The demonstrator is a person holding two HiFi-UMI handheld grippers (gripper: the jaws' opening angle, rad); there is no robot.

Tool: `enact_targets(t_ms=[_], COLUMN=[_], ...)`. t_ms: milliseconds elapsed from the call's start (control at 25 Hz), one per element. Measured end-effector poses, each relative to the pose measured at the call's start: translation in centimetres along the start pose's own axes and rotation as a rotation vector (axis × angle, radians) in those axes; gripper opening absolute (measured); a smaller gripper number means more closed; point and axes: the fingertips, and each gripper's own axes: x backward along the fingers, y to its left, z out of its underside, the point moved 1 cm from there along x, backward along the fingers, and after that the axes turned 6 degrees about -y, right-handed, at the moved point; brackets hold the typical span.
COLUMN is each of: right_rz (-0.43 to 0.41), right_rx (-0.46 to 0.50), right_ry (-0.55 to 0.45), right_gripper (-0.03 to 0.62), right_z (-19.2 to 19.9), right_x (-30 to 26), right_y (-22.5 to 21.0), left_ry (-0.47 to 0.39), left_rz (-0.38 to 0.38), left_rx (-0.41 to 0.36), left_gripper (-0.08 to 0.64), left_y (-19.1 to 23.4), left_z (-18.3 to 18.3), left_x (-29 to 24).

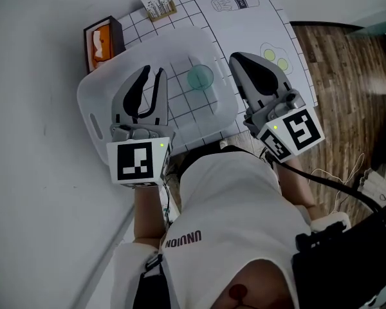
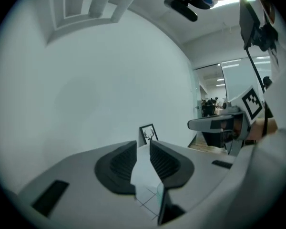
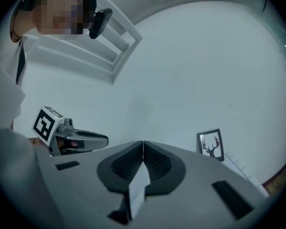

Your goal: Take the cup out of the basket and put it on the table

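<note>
A translucent white basket (image 1: 93, 105) sits on the table, and a teal cup (image 1: 201, 77) stands inside it, seen from above. My left gripper (image 1: 153, 71) hovers over the basket's left half, left of the cup, its jaws a little apart with nothing between them. In its own view the left gripper (image 2: 143, 146) points at the bare wall. My right gripper (image 1: 243, 59) hangs over the basket's right rim, right of the cup, its jaws pressed together and empty. The right gripper (image 3: 143, 144) also faces the wall. Neither gripper touches the cup.
A gridded mat (image 1: 241, 24) with drawn outlines covers the table behind the basket. An orange and black box (image 1: 101, 40) stands at the far left, with a small card rack (image 1: 159, 4) beside it. A framed deer picture (image 3: 210, 144) leans on the wall. Wooden floor (image 1: 347, 82) lies to the right.
</note>
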Motion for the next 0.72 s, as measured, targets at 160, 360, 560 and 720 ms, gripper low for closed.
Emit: enact_targets(t_ms=[160, 360, 560, 720], right_rz=[0.015, 0.012, 0.011, 0.017], right_rx=[-0.008, -0.013, -0.019, -0.021], right_ry=[0.012, 0.023, 0.029, 0.028], right_gripper=[0.020, 0.020, 0.020, 0.020], right_z=[0.3, 0.8, 1.1, 1.1], right_x=[-0.4, -1.0, -1.6, -1.8], right_y=[-0.4, -0.7, -0.9, -1.1], left_ry=[0.060, 0.117, 0.191, 0.257], left_rz=[0.079, 0.173, 0.248, 0.315], left_rx=[-0.001, 0.051, 0.068, 0.057], left_gripper=[0.095, 0.101, 0.101, 0.101], left_y=[-0.1, -0.7, -1.5, -2.3], left_z=[1.5, 3.9, 6.5, 8.5], left_x=[-2.0, -4.4, -6.0, -6.7])
